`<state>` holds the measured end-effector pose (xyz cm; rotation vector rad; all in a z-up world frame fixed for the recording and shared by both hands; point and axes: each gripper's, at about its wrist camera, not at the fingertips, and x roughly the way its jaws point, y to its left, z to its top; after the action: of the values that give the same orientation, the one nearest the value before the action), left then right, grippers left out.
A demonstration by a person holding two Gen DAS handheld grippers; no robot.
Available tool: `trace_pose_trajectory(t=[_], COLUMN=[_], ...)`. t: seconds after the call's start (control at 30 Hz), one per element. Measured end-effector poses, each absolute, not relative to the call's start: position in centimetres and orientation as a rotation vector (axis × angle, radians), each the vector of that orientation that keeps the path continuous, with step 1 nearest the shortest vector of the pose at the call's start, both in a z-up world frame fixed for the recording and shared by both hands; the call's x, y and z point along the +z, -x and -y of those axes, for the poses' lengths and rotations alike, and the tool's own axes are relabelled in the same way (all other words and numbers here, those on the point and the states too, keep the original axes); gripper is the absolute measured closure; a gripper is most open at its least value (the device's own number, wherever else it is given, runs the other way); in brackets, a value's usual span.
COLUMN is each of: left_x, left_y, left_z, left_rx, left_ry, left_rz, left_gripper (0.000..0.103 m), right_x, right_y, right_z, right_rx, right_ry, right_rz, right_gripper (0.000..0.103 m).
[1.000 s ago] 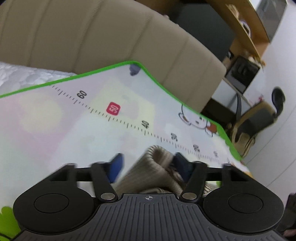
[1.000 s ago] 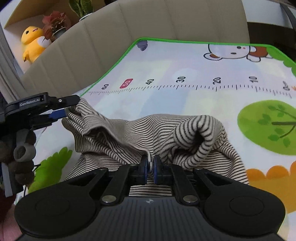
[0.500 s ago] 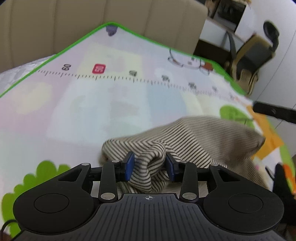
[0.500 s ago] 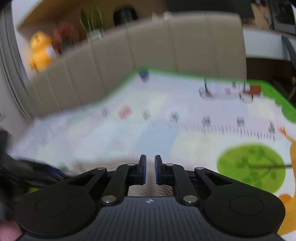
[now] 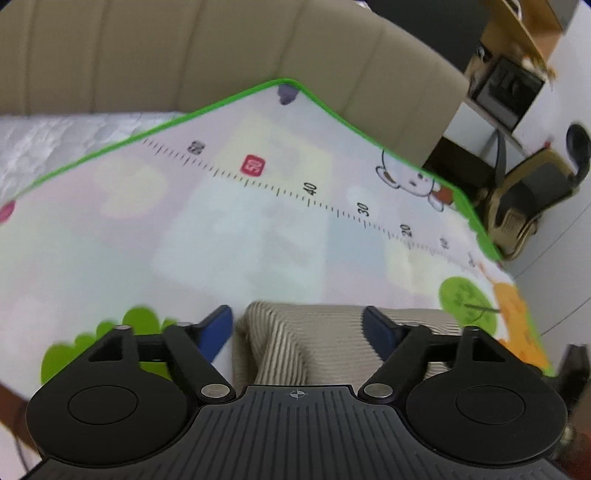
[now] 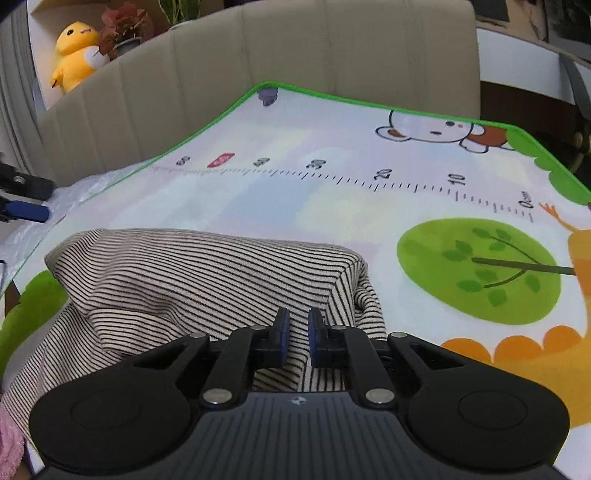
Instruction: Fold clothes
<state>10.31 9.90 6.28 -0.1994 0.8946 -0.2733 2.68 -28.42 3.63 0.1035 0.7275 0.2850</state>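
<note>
Two fisheye views over a colourful play mat (image 6: 332, 206) with a green border, printed with a ruler scale marked 10 to 60, a cartoon animal (image 6: 436, 129) near the upper right, and a round green tree (image 6: 476, 269) at right.

Left wrist view: left gripper (image 5: 299, 328) at bottom centre, blue-padded fingers (image 5: 216, 328) spread wide. Between them, a bunched ridge of striped beige garment (image 5: 273, 343), touching neither pad as far as can be seen. Rest of the cloth stretching toward lower right behind the right-hand finger. Beige padded headboard (image 5: 221, 55) across the top, a chair (image 5: 532, 199) and a shelf unit beyond the mat's right edge. Slight motion blur throughout.

Right wrist view: right gripper (image 6: 296, 332) at bottom centre, fingers narrow with a small gap, striped cloth visible through that gap. Cannot tell whether any fabric is pinched. Striped beige garment (image 6: 207, 273) lying folded over on the mat, filling the lower left and centre, rumpled at its right edge, a lower layer trailing to the bottom left. Tip of the other gripper, black with a blue pad, at the far left edge. Yellow plush toy (image 6: 74, 51) and a potted plant (image 6: 125, 29) behind the headboard at upper left. Pink cloth (image 6: 11, 443) at the bottom left corner.
</note>
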Motion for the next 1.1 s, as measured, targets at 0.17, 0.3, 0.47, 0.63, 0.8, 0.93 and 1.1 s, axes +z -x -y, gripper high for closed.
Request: trace_pose_trajectory(t=[0.17, 0.3, 0.47, 0.63, 0.8, 0.93, 1.1], left_x=[1.4, -0.8, 0.7, -0.7, -3.9, -3.6, -0.8], left_y=[-11.3, -10.5, -11.1, -13.8, -15.9, -18.3, -21.8], left_z=[-6.7, -6.8, -8.8, -10.1, -9.5, -9.7, -10.0], left_rx=[-0.187, -0.246, -0.329, -0.377, -0.383, -0.396, -0.349], left_ry=[0.027, 0.019, 0.197, 0.408, 0.439, 0.448, 0.382], left_rz=[-1.056, -1.111, -1.065, -1.136, -1.199, -1.133, -1.009], left_gripper=[0.018, 0.027, 0.014, 0.009, 0.045, 0.056, 0.062], right_x=[5.5, 5.9, 4.5, 2.2, 2.2, 2.0, 4.1], right_y=[-1.8, -2.6, -5.3, -7.1, -9.1, -13.0, -17.1], right_z=[31.7, 33.2, 31.2, 28.9, 28.8, 27.4, 26.4], right_rx=[0.257, 0.241, 0.302, 0.332, 0.347, 0.344, 0.352], right_ry=[-0.282, -0.365, -0.386, -0.332, -0.353, -0.301, -0.344], right_rz=[-0.703, -0.716, -0.806, -0.901, -0.88, -0.851, -0.764], right_gripper=[0.059, 0.057, 0.043, 0.047, 0.068, 0.071, 0.073])
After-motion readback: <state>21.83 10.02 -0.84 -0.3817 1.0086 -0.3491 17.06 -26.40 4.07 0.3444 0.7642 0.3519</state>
